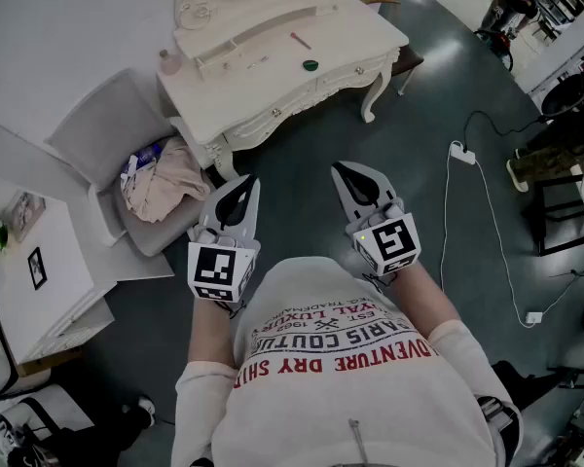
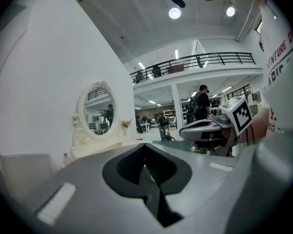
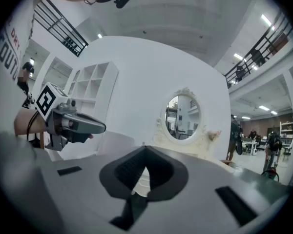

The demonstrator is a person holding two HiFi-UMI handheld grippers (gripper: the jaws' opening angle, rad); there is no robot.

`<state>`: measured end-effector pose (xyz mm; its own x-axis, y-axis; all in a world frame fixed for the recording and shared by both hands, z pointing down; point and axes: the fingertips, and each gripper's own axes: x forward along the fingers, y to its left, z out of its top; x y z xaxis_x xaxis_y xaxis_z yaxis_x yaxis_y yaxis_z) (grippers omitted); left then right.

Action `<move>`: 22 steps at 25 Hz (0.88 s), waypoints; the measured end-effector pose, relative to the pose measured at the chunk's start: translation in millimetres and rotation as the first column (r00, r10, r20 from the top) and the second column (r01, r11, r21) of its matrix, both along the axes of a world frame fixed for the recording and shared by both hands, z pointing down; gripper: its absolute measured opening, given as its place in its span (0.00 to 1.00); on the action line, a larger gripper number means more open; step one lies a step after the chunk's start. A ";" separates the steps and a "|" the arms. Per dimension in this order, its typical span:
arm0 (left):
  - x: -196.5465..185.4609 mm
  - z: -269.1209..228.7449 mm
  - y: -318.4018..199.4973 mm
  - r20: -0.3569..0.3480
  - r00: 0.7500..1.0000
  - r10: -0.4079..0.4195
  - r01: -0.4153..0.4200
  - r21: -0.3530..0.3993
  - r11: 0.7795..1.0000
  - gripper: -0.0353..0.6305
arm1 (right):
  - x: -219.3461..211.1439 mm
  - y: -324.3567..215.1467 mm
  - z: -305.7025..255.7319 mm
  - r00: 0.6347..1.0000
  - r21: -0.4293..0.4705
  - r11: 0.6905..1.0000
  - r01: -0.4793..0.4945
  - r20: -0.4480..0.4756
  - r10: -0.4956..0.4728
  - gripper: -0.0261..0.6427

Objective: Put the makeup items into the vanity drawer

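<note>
Overhead, the cream vanity [image 1: 263, 52] is seen against the wall with its drawer fronts [image 1: 343, 74] shut flush, so whatever lies inside them is hidden. On its bare top a slim pink stick [image 1: 300, 40] is laid flat, its long axis running diagonally from upper left to lower right in the head view. A small green round piece [image 1: 310, 65] is set apart from it, nearer the front edge. A pink bottle [image 1: 168, 61] is stood upright at the left end. Beside the vanity, a chair [image 1: 97, 129] is loaded with a bundle of cloth [image 1: 165, 185]. The left gripper [image 1: 243, 188] and right gripper [image 1: 343, 173] are held close to the person's chest, well short of the vanity and pointed towards it. Both pairs of jaws are pressed together and nothing is grasped or touched.
</note>
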<state>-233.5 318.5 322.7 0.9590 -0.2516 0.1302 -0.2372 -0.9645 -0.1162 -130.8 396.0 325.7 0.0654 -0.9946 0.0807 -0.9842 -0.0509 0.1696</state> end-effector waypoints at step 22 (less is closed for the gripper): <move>6.2 11.1 -18.8 -0.004 1.000 0.027 -0.027 -0.031 0.999 0.07 | 5.6 -26.6 36.5 0.998 -0.110 0.994 0.003 0.062 0.004 0.26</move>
<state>-227.3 299.6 333.8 0.9659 -0.2211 0.1344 -0.2110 -0.9737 -0.0854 -125.2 369.4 362.2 0.0570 -0.9794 0.1935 -0.9930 -0.0355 0.1127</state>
